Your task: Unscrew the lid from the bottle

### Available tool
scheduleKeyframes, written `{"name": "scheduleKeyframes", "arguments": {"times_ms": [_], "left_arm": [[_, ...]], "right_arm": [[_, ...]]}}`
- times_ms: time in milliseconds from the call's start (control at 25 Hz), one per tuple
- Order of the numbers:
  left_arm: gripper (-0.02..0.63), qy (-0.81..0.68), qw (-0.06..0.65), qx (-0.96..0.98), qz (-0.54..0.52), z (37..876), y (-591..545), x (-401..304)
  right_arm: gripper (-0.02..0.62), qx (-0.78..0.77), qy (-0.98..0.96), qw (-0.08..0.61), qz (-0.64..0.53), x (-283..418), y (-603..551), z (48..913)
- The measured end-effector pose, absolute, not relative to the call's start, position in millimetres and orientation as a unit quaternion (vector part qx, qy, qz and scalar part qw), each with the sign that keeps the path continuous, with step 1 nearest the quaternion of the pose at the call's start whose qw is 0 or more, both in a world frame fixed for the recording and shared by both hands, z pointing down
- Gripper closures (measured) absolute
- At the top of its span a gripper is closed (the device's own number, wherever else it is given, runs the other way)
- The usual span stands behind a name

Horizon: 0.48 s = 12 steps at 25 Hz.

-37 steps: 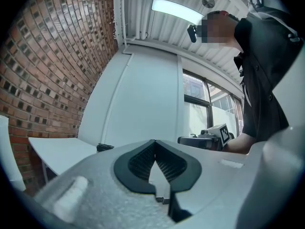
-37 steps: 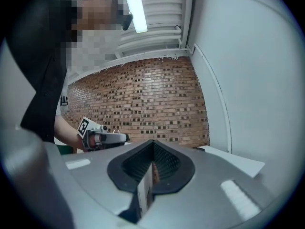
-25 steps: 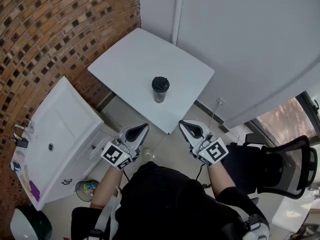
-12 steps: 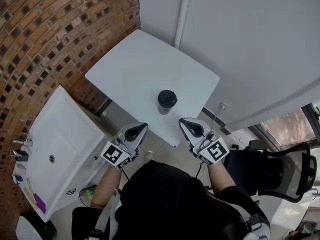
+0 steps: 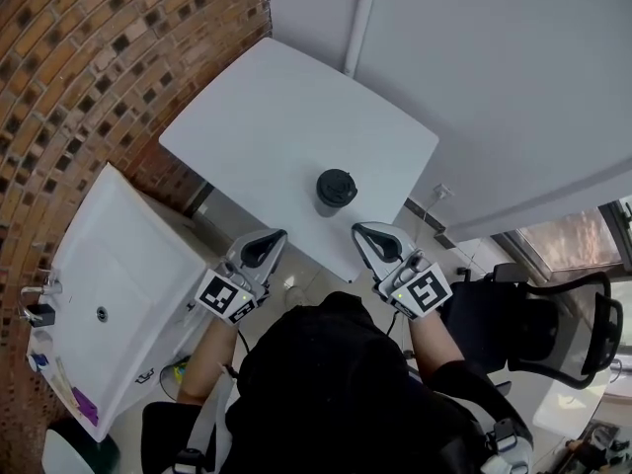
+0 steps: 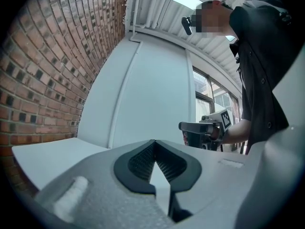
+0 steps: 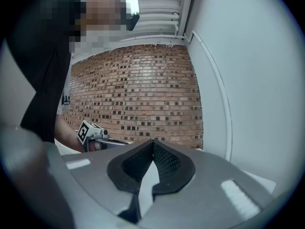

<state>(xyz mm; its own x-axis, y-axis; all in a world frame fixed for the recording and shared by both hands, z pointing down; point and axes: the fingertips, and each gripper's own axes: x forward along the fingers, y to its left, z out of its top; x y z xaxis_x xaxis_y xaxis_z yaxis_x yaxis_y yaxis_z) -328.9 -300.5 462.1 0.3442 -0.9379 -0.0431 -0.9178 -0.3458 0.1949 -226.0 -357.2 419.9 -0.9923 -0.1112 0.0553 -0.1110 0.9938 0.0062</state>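
Observation:
A dark bottle with a black lid (image 5: 335, 189) stands upright near the front edge of the white square table (image 5: 267, 126) in the head view. My left gripper (image 5: 269, 240) is held below the table's front edge, left of the bottle, jaws shut and empty. My right gripper (image 5: 367, 235) hangs just right of and below the bottle, also shut with nothing in it. In the left gripper view my shut jaws (image 6: 155, 149) point at the wall, with the right gripper (image 6: 202, 128) showing beyond. The right gripper view has its shut jaws (image 7: 152, 147) toward the brick wall.
A brick wall (image 5: 89, 57) runs along the left, a white wall with a pipe (image 5: 360, 18) behind the table. A white sink cabinet (image 5: 99, 294) stands at the lower left. A black office chair (image 5: 553, 334) sits at the right. The person's dark torso (image 5: 326, 393) fills the bottom.
The view has shifted, so the table and bottle sit lower and closer to both grippers. Both grippers stay shut and keep roughly the same places in the picture.

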Motion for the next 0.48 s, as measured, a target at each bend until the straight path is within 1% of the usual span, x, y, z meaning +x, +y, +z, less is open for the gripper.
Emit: {"name": "scheduleKeyframes", "arguments": {"times_ms": [360,400,440,480], "left_arm": [[0.603,-0.602,0.051,0.795,-0.055,457,-329,-333],[0.574,-0.614,0.045,0.787,-0.043,460,-334,-335],[0.423,-0.625,0.039,0.779,-0.026,465,-340,-336],[0.363,-0.632,0.036,0.774,-0.01,471,-347,-336]], "right_arm": [[0.589,0.045,-0.999,0.017,-0.021,-220,-405,409],[0.589,0.041,-0.999,0.017,-0.022,-221,-408,406],[0.589,0.037,-0.999,0.018,-0.019,-222,-410,404],[0.589,0.034,-0.999,0.018,-0.014,-224,-412,402]]}}
